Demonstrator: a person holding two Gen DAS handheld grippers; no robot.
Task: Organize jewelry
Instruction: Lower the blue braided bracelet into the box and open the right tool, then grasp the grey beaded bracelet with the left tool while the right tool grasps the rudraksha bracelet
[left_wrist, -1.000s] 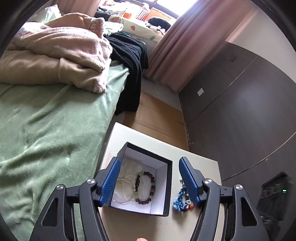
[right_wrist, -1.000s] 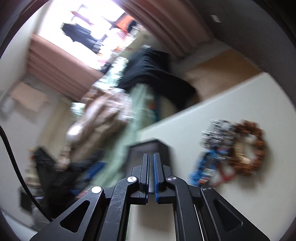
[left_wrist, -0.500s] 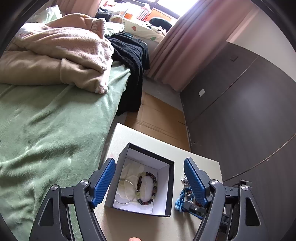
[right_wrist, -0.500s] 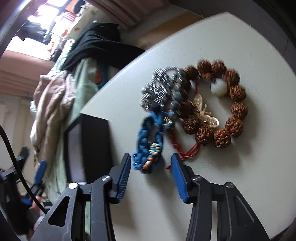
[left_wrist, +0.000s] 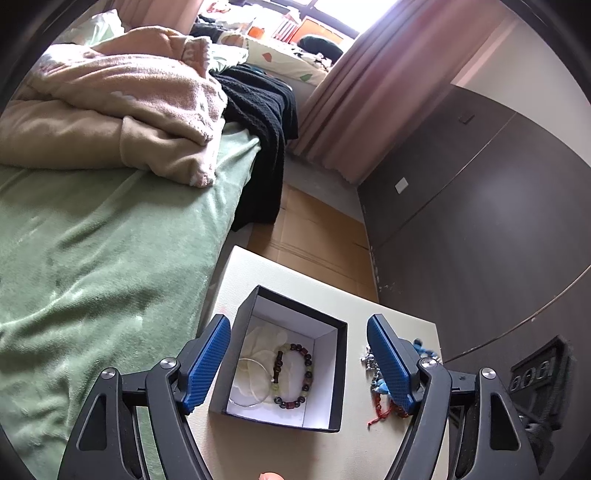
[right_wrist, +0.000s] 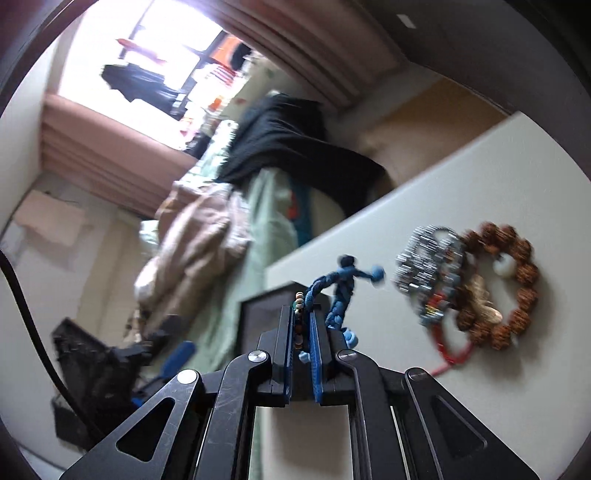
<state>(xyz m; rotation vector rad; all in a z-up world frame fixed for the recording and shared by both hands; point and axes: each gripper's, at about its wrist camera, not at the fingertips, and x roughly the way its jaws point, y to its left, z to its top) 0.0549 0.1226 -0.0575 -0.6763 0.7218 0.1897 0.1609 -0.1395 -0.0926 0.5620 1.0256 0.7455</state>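
A black box with a white inside (left_wrist: 341, 373) stands on the cream table (left_wrist: 280, 280). In it lie a dark beaded bracelet (left_wrist: 293, 374) and a thin silver bangle (left_wrist: 249, 382). My left gripper (left_wrist: 299, 363) is open, its fingers straddling the box from above. My right gripper (right_wrist: 303, 321) is shut on a blue braided bracelet (right_wrist: 341, 291) and holds it above the table near the box (right_wrist: 258, 314). On the table lie a brown seed-bead bracelet (right_wrist: 517, 295), a silver chain bracelet (right_wrist: 424, 258) and a red cord (right_wrist: 448, 350).
A bed with a green cover (left_wrist: 92, 258) and piled blankets (left_wrist: 110, 103) borders the table on the left. A dark wardrobe (left_wrist: 480, 221) stands on the right. A black power strip (left_wrist: 539, 373) sits at the table's right.
My right gripper has closed on the blue braided bracelet and lifted it off the pile. My left gripper has stayed open around the box.
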